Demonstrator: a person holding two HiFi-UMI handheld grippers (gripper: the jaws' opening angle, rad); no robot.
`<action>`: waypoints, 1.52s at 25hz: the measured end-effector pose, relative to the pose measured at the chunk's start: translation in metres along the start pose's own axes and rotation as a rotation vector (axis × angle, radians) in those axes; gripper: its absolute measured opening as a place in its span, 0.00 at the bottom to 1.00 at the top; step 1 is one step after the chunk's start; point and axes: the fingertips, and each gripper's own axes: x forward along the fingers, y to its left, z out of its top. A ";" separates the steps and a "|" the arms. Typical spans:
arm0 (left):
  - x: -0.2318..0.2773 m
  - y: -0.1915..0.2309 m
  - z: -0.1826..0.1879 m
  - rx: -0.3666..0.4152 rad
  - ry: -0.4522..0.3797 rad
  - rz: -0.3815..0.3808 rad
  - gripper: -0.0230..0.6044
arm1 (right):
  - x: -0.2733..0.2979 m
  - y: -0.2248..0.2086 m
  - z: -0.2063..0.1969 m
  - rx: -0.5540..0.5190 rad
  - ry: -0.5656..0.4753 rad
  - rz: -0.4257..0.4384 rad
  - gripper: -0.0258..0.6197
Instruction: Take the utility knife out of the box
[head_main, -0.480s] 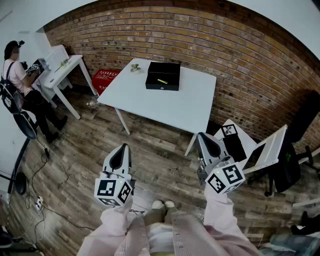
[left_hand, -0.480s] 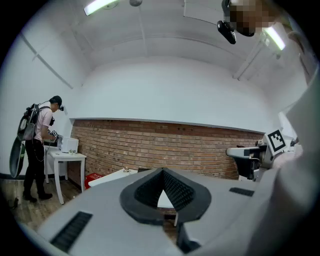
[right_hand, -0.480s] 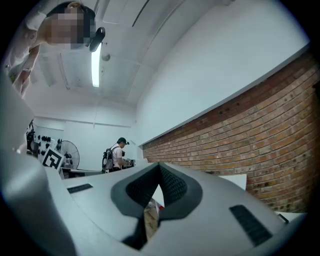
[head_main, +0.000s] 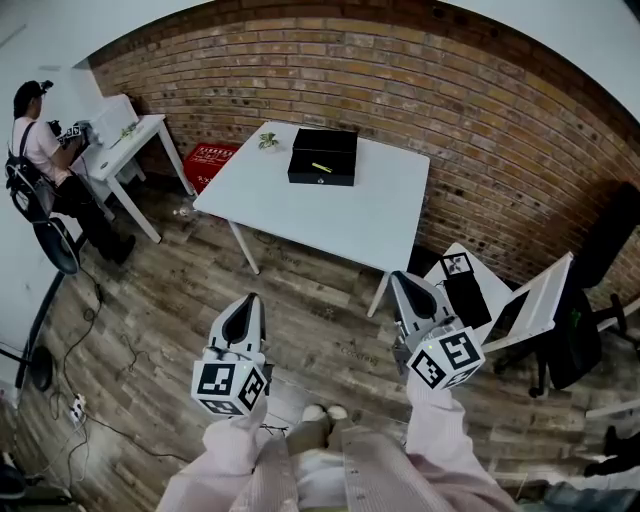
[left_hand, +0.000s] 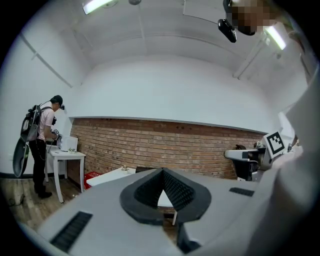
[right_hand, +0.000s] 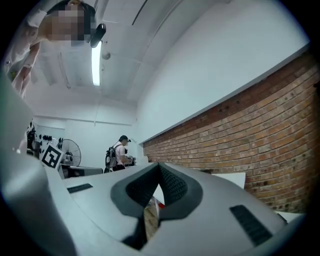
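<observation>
Utility knife (head_main: 321, 167): thin yellow-green strip lying inside the open black box (head_main: 323, 156). Box sits on the far side of the white worktop (head_main: 340, 215), which stands near the brick wall (head_main: 450, 110). Both grippers are well apart from the worktop, out over the wooden floor (head_main: 180, 300). Left gripper (head_main: 248, 299) held level, pointing forward toward the worktop, fingers closed tip to tip, nothing between. Right gripper (head_main: 398, 276) about level, nose slightly up, fingers fully closed, empty. Both arms stretched forward in pale pink sleeves (head_main: 440, 420), marker cubes facing the head camera, grippers side by side with a gap between. Far left: person (head_main: 40, 150) standing at a small white table (head_main: 120, 140). Red crate (head_main: 212, 158) on the floor beside the worktop.
</observation>
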 end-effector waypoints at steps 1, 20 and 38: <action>0.000 -0.002 -0.001 0.001 -0.001 -0.001 0.02 | -0.001 -0.003 -0.002 0.004 0.002 -0.004 0.04; -0.007 0.000 -0.017 -0.025 0.015 0.039 0.02 | 0.001 -0.017 -0.021 0.030 0.050 -0.032 0.29; 0.083 0.059 -0.026 -0.059 0.043 0.042 0.02 | 0.096 -0.061 -0.051 0.026 0.121 -0.052 0.31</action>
